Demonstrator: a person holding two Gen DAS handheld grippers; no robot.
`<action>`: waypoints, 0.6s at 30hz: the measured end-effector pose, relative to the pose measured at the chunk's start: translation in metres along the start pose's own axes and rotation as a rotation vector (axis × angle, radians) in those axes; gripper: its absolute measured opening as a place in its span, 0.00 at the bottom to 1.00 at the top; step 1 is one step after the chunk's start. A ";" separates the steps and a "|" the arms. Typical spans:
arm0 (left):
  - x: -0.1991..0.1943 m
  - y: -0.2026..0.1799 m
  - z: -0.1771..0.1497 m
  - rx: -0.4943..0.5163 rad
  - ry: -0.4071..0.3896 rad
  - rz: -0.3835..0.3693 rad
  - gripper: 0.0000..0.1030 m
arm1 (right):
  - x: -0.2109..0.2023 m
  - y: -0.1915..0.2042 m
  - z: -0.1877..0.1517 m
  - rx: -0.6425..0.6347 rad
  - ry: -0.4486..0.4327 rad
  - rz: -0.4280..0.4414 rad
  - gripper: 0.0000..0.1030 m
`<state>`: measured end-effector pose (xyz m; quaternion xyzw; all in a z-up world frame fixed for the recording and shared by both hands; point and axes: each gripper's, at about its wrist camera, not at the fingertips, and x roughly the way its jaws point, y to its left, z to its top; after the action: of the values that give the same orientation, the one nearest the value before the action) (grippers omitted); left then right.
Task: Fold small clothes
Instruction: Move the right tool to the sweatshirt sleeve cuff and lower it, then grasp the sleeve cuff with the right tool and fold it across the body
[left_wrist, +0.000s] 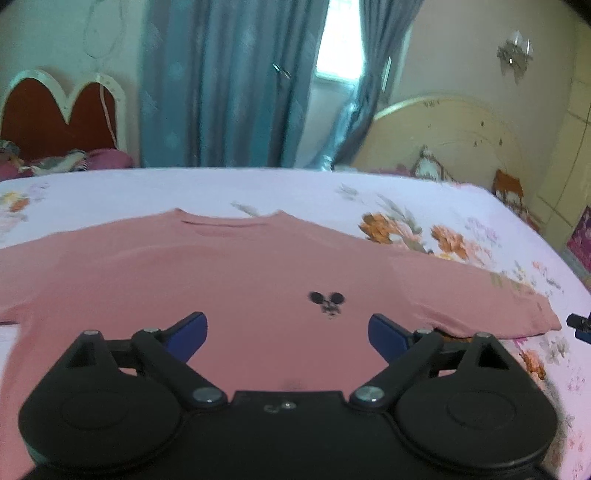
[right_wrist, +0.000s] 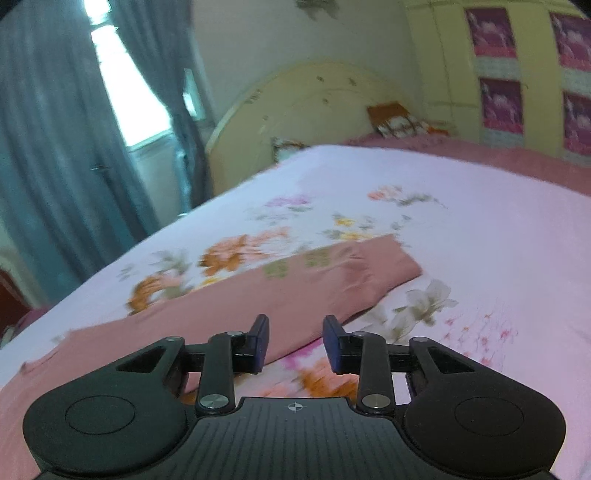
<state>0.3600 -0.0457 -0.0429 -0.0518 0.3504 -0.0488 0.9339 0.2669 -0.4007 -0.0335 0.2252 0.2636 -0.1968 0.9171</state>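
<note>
A pink long-sleeved shirt (left_wrist: 229, 273) with a small black mouse print lies flat on the bed, collar away from me and sleeves spread to both sides. My left gripper (left_wrist: 287, 338) is wide open and empty above the shirt's lower front. My right gripper (right_wrist: 294, 345) is open and empty, just above the lower edge of the shirt's right sleeve (right_wrist: 325, 277), short of the cuff. A tip of the right gripper also shows at the right edge of the left wrist view (left_wrist: 580, 325).
The bed has a white floral sheet (right_wrist: 480, 229). A cream headboard (left_wrist: 443, 136) and pillows stand at the right end. Blue curtains (left_wrist: 229, 81) hang behind the far edge. A second bed with a red headboard (left_wrist: 55, 110) stands at the back left.
</note>
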 end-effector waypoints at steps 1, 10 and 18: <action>0.007 -0.006 0.001 0.004 0.012 -0.002 0.91 | 0.011 -0.009 0.004 0.028 0.011 -0.004 0.32; 0.052 -0.042 0.000 0.007 0.097 0.033 0.91 | 0.095 -0.094 0.022 0.335 0.130 -0.008 0.32; 0.071 -0.047 0.001 -0.011 0.133 0.088 0.93 | 0.118 -0.106 0.029 0.314 0.101 0.031 0.28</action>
<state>0.4115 -0.1009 -0.0821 -0.0383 0.4139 -0.0091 0.9095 0.3196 -0.5314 -0.1115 0.3795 0.2718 -0.2097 0.8591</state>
